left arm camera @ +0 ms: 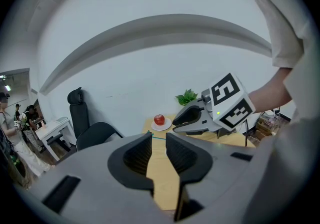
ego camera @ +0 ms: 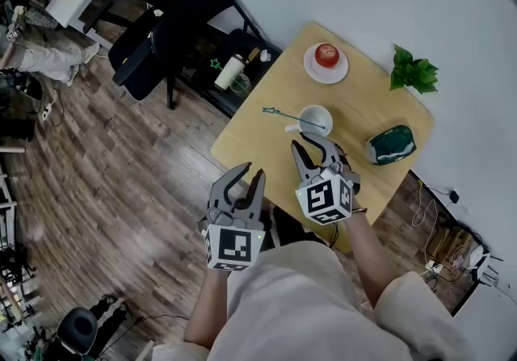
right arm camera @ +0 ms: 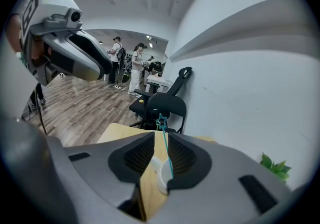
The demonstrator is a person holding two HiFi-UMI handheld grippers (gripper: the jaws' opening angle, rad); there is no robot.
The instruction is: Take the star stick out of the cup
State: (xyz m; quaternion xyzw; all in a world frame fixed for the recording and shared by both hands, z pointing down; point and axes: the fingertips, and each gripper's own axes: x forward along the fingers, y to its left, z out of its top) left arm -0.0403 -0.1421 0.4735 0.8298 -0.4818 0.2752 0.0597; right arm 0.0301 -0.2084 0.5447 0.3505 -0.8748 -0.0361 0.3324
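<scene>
The pale, smooth wooden square table point(ego camera: 262, 145) fills the centre-right of the frame, its left corner bare. At lower centre the grey plastic left gripper point(ego camera: 251, 172) hovers at the table's edge, its ribbed jaws apart and empty. The grey right gripper point(ego camera: 312, 141) gapes just below the round white cup point(ego camera: 315, 120). The thin teal star-tipped stick point(ego camera: 284, 115) leans from the cup toward the left.
</scene>
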